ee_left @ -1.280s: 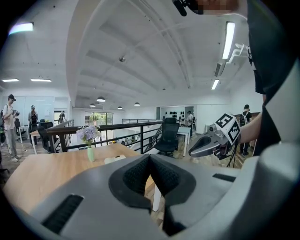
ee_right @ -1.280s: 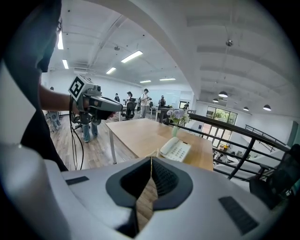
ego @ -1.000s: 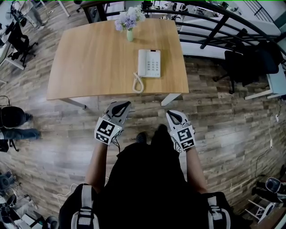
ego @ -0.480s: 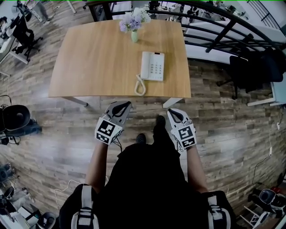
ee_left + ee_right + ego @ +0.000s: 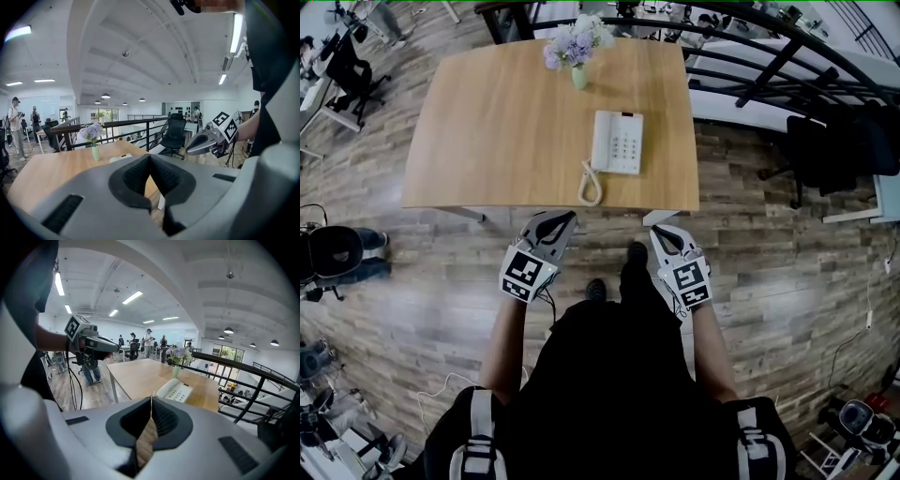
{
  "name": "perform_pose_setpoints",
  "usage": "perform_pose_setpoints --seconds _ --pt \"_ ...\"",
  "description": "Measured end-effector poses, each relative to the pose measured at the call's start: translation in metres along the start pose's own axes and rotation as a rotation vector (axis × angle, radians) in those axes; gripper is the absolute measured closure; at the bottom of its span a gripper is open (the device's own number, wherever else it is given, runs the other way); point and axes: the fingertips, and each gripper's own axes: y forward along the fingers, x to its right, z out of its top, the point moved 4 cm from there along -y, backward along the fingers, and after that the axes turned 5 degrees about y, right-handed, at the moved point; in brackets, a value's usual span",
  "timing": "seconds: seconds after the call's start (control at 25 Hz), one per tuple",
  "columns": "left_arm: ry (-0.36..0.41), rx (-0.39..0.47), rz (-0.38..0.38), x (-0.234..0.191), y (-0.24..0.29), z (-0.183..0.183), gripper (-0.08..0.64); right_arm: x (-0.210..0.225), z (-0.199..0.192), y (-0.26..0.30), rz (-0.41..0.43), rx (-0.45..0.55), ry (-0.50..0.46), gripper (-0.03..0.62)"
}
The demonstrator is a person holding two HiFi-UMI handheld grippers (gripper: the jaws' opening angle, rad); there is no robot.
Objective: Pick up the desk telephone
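Green vase [image 5: 578, 77] holds purple flowers [image 5: 572, 42] | left gripper [image 5: 561, 221], right gripper [image 5: 661, 236]: jaws closed, empty

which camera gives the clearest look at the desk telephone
The head view: the whole desk telephone shows from above, keypad, handset and coiled cord, on the table. The right gripper view shows it slanted, from the side, keypad visible. The left gripper view shows only a white sliver of it.

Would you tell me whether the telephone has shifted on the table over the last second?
No. The telephone keeps its place against the vase and the table's near edge; only the camera's framing has shifted slightly.
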Motion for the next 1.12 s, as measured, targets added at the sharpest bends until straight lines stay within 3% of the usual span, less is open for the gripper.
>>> perform_pose_setpoints --seconds 0.36,0.6,1.12 --pt "-0.033 0.008 0.036 -0.009 0.046 0.014 0.538 0.050 0.006 0.011 0.026 -0.004 -0.022 0.568" --pt "-0.004 -0.017 0.056 -0.009 0.081 0.034 0.538 0.097 0.012 0.022 0.048 0.004 -0.006 0.566" --pt "-0.049 -0.063 0.199 -0.019 0.113 0.053 0.538 0.150 0.019 0.057 0.187 0.018 -0.028 0.566"
